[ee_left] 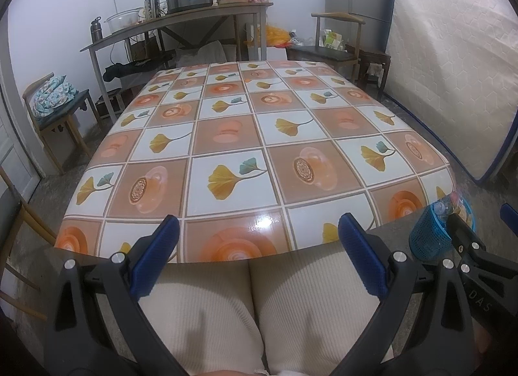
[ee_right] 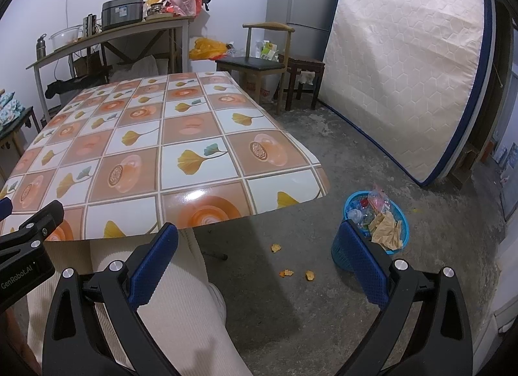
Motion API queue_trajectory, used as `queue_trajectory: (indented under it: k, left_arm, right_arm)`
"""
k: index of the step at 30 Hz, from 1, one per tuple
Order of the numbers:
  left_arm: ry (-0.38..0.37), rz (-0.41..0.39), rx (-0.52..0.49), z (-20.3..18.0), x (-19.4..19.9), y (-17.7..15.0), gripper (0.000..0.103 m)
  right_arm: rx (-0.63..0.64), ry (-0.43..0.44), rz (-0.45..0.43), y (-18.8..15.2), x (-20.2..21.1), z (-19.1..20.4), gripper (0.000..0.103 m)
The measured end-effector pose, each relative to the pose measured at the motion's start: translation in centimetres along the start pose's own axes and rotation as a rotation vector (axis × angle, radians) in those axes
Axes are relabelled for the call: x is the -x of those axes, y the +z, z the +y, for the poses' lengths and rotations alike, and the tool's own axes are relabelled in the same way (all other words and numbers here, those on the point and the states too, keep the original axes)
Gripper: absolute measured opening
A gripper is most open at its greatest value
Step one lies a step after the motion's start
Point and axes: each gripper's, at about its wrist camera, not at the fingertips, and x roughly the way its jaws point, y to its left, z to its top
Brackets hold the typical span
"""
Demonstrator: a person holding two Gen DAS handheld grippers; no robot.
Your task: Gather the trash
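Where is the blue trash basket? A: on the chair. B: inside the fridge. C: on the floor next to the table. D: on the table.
C: the right wrist view shows the basket standing on the floor, beside the table corner, with crumpled paper and plastic inside.

Both wrist views look forward from lap height, sharing the table (ee_left: 259, 136) nearby.

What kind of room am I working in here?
Likely a lived-in home room for dining and storage: a table with a patterned cloth, a fridge, a mattress leaning upright against the wall.
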Motion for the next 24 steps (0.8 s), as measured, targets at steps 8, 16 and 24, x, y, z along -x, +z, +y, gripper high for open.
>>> queue_trajectory:
  k: [8,16,24]
  left_arm:
    - [0.002,-0.001,0.003,0.29,0.01,-0.10,0.095]
    - [0.003,-0.003,0.004,0.39,0.09,-0.06,0.095]
    - [0.003,-0.002,0.004,0.40,0.07,-0.05,0.095]
  right_arm:
    - [0.002,0.002,-0.005,0.06,0.08,0.14,0.097]
    - [0.003,0.005,-0.010,0.08,0.26,0.11,0.097]
    - [0.005,0.004,-0.009,0.13,0.24,0.04,0.097]
